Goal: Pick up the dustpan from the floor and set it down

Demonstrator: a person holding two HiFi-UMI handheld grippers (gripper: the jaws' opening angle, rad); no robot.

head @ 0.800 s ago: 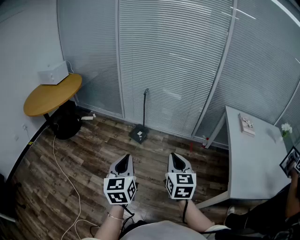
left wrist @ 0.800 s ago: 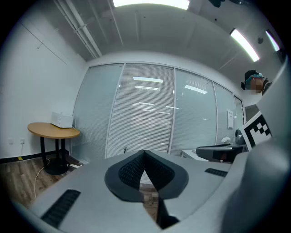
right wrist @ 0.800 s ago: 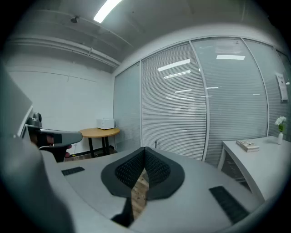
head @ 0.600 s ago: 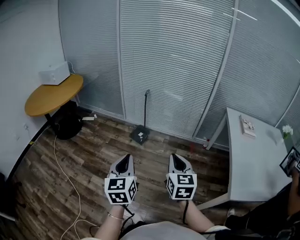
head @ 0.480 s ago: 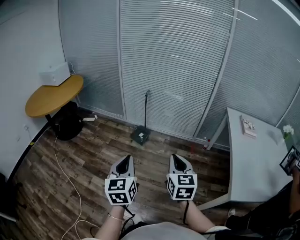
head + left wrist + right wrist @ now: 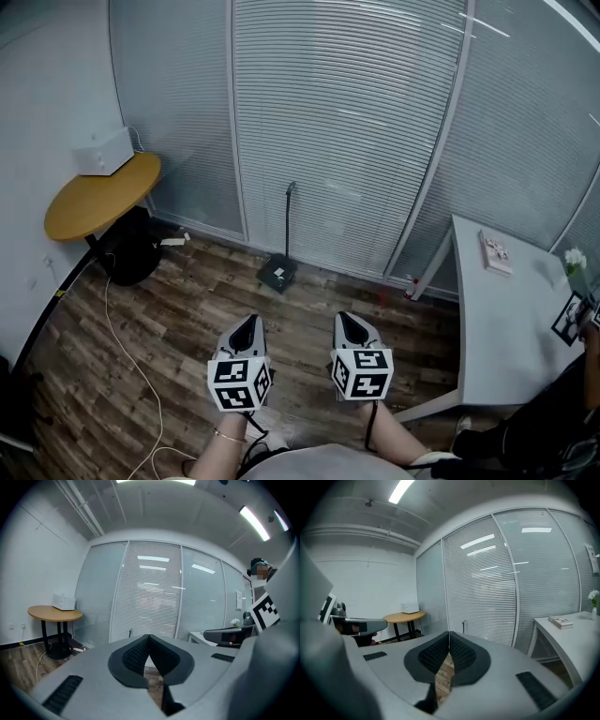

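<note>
Both claws are shut tight and hold nothing. The left gripper has its two dark pads pressed together at the tip, and so does the right gripper. They sit side by side, near the person, a little apart from each other. Both point away toward the far wall and tip down a bit. Each one has a cube with black and white squares on its near end.

The dustpan is on the wood floor, far from the claws, right by the glass wall with blinds. Its flat dark pan lies on the floor and its long thin handle stands straight up. No claw touches it.

On the far left stands a round wooden table with a white box on top. A black bag sits on the floor under that table. A white cable runs along the floor on the left. On the right is a white desk with a book on its far end.
</note>
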